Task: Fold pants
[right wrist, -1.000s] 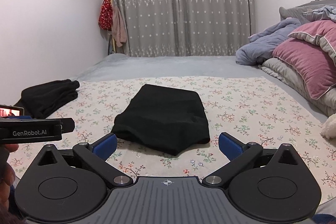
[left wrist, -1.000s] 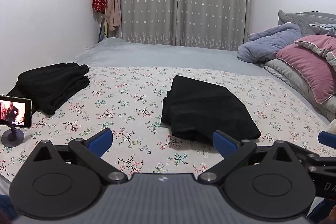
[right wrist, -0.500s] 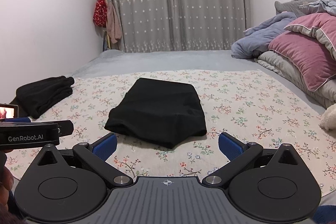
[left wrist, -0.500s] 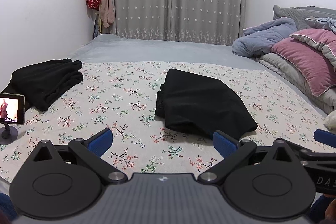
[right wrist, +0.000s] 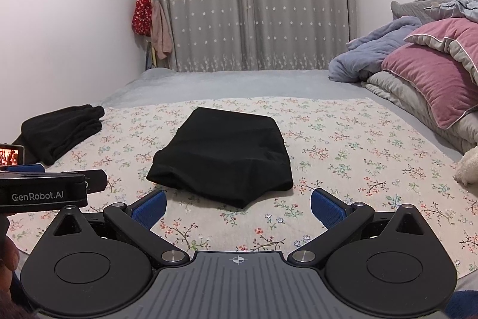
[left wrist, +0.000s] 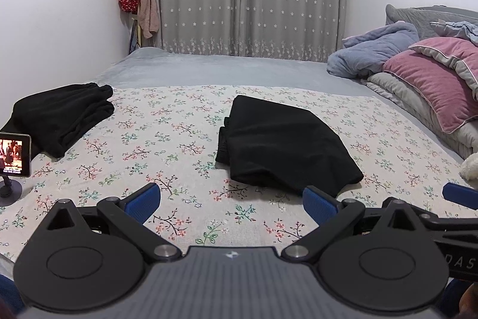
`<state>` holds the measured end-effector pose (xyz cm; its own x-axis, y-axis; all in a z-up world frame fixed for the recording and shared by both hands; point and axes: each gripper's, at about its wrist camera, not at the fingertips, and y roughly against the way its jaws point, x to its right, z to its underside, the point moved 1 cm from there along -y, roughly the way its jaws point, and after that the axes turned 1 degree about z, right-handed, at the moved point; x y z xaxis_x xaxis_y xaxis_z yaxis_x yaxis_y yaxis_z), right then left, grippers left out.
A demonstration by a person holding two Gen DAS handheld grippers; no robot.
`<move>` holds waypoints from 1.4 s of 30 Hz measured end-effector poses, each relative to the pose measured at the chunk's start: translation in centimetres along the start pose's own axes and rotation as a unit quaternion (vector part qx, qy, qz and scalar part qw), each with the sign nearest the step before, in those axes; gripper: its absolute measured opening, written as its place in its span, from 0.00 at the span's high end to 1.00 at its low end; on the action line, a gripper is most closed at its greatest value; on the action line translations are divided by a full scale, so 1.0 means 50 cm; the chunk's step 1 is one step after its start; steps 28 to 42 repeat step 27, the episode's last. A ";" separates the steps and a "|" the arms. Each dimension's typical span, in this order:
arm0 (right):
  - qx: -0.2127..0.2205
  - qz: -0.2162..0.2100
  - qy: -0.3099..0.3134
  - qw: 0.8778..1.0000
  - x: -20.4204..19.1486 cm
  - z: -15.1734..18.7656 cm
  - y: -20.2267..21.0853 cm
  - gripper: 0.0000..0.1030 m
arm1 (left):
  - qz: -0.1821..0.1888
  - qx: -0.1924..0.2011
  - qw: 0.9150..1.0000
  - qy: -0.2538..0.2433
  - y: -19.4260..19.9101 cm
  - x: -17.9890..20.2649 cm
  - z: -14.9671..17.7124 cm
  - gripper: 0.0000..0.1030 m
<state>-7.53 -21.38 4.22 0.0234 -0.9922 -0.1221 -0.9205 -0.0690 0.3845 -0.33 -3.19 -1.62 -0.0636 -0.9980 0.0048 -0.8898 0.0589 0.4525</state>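
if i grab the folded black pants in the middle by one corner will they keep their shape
Probably not. The folded black pants look like soft cloth, with a sagging, rumpled near edge, so they would likely droop and unfold. Their layers show loose at the left side, so a push across the floral sheet may bunch them.

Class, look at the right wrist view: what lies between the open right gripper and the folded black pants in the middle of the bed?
Only bare floral sheet separates the right gripper from the folded black pants; the right wrist view shows nothing else on that stretch.

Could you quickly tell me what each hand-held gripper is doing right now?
Left hand-held gripper: open, holding nothing.
Right hand-held gripper: open, holding nothing.
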 end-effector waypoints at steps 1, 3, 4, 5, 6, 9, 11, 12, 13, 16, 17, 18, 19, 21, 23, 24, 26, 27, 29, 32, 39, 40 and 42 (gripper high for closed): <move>0.000 0.000 0.000 1.000 0.001 0.000 0.000 0.00 | 0.000 -0.002 1.000 0.001 -0.002 0.001 0.001 0.00; -0.001 0.000 0.000 1.000 0.003 0.001 -0.001 0.00 | 0.000 -0.005 1.000 0.000 -0.004 0.001 0.002 0.00; -0.001 -0.001 0.001 1.000 0.004 0.002 -0.001 0.00 | 0.000 -0.005 1.000 -0.001 -0.004 0.002 0.002 0.00; -0.002 -0.001 0.001 1.000 0.005 0.001 -0.001 0.00 | -0.001 -0.006 1.000 -0.001 -0.005 0.002 0.002 0.00; -0.002 0.000 0.001 1.000 0.006 0.001 -0.002 0.00 | -0.001 -0.005 1.000 -0.001 -0.005 0.003 0.002 0.00; -0.003 0.000 0.002 1.000 0.009 0.002 -0.002 0.00 | -0.001 -0.004 1.000 -0.001 -0.004 0.004 0.002 0.00; -0.003 -0.001 0.002 1.000 0.009 0.002 -0.002 0.00 | 0.000 -0.006 1.000 0.000 -0.004 0.004 0.003 0.00; -0.003 -0.001 0.002 1.000 0.009 0.002 -0.002 0.00 | 0.000 -0.008 1.000 0.000 -0.005 0.004 0.004 0.00; -0.003 0.000 0.003 1.000 0.009 0.002 -0.002 0.00 | 0.000 -0.008 1.000 0.000 -0.006 0.005 0.004 0.00; -0.004 -0.001 0.004 1.000 0.010 0.003 -0.003 0.00 | -0.001 -0.008 1.000 -0.002 -0.006 0.006 0.005 0.00; -0.004 -0.001 0.004 1.000 0.011 0.003 -0.003 0.00 | 0.000 -0.007 1.000 -0.003 -0.005 0.006 0.005 0.00; -0.004 -0.001 0.004 1.000 0.011 0.003 -0.003 0.00 | 0.000 -0.007 1.000 -0.003 -0.005 0.007 0.005 0.00; -0.004 -0.001 0.005 1.000 0.011 0.004 -0.004 0.00 | 0.001 -0.006 1.000 -0.004 -0.005 0.008 0.005 0.00; -0.004 -0.001 0.006 1.000 0.012 0.005 -0.004 0.00 | 0.001 -0.006 1.000 -0.005 -0.005 0.009 0.005 0.00; -0.004 0.000 0.007 1.000 0.014 0.005 -0.003 0.00 | 0.000 -0.006 1.000 -0.008 -0.006 0.011 0.006 0.00; -0.004 -0.001 0.007 1.000 0.012 0.005 -0.004 0.00 | 0.000 -0.006 1.000 -0.009 -0.006 0.012 0.006 0.00; -0.004 -0.001 0.006 1.000 0.014 0.005 -0.003 0.00 | 0.000 -0.007 1.000 -0.008 -0.006 0.012 0.006 0.00; -0.004 -0.001 0.007 1.000 0.013 0.005 -0.004 0.00 | 0.000 -0.007 1.000 -0.008 -0.006 0.013 0.006 0.00; -0.004 -0.001 0.007 1.000 0.013 0.005 -0.004 0.00 | 0.000 -0.007 1.000 -0.008 -0.006 0.013 0.006 0.00; -0.004 -0.001 0.007 1.000 0.013 0.005 -0.004 0.00 | 0.000 -0.007 1.000 -0.008 -0.006 0.013 0.006 0.00; -0.004 -0.001 0.007 1.000 0.013 0.005 -0.004 0.00 | 0.000 -0.007 1.000 -0.008 -0.006 0.013 0.006 0.00; -0.004 -0.001 0.007 1.000 0.013 0.005 -0.004 0.00 | 0.000 -0.007 1.000 -0.008 -0.006 0.013 0.006 0.00; -0.004 -0.001 0.007 1.000 0.013 0.005 -0.004 0.00 | 0.000 -0.007 1.000 -0.008 -0.006 0.013 0.006 0.00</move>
